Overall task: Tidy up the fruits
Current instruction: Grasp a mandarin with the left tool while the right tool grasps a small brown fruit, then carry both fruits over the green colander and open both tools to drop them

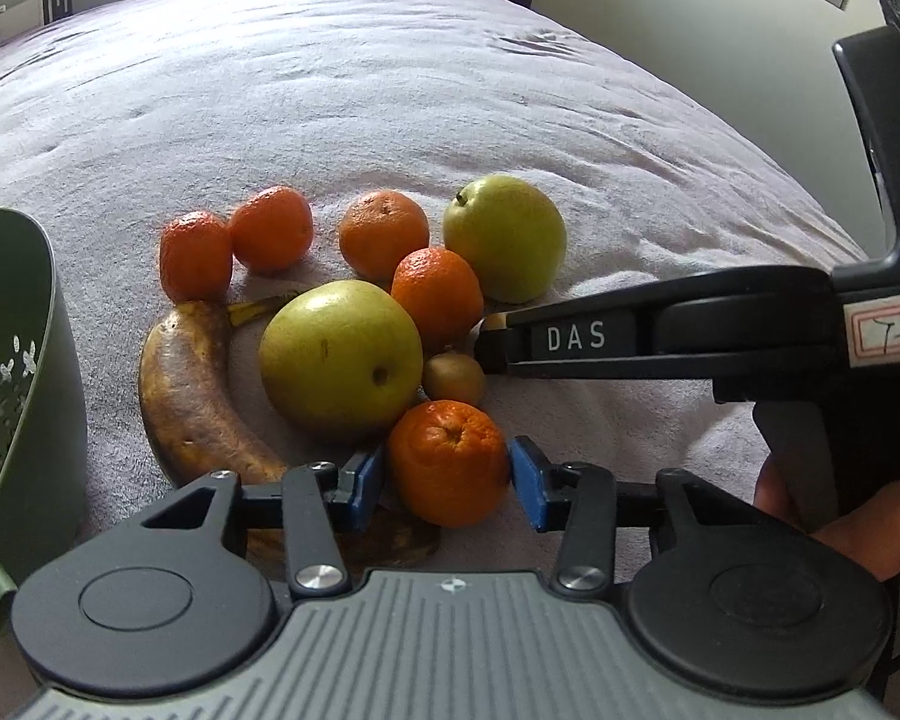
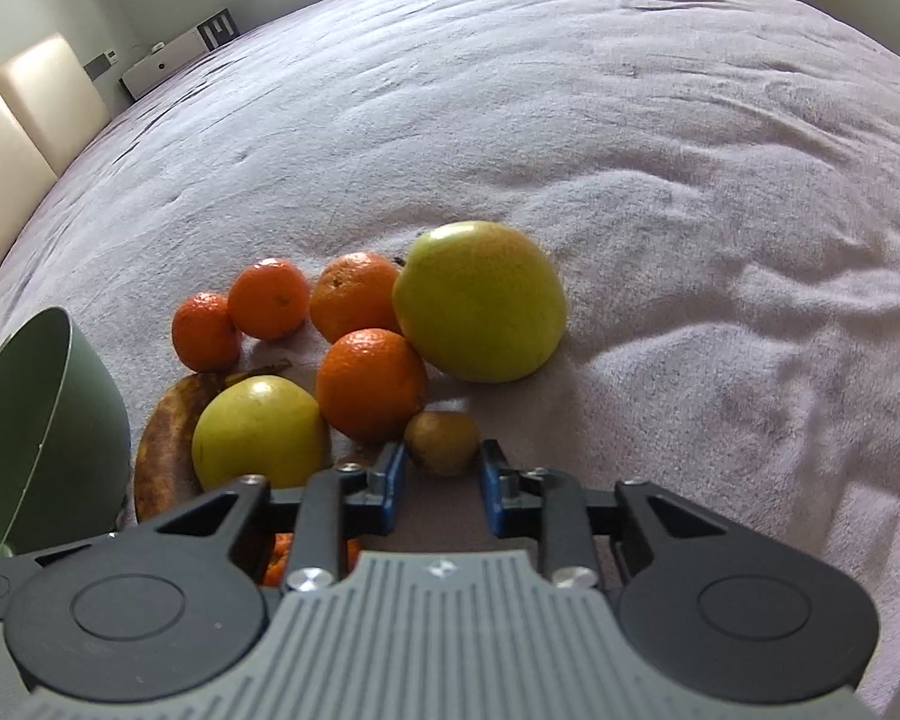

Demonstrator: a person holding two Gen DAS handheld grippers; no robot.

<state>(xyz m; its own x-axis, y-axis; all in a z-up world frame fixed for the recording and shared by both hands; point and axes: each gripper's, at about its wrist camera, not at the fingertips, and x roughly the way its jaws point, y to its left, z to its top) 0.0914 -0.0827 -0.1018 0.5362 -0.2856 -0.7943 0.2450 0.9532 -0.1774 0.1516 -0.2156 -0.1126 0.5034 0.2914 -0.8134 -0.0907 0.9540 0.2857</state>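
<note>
Fruits are clustered at mid-frame on the pale blanket. At the left edge of the left wrist view a green colander is seen, then a browned banana, a large green apple, and, low centre, a mandarin clamped between the blue pads of the left gripper. At the right, the right gripper is closed on a small brownish kiwi, its pads pressed against the sides. Both fruits are probably best lifted straight up before being carried left to the colander, so that neighbours are not rolled; a gentle squeeze is advised, since the kiwi looks soft.
</note>
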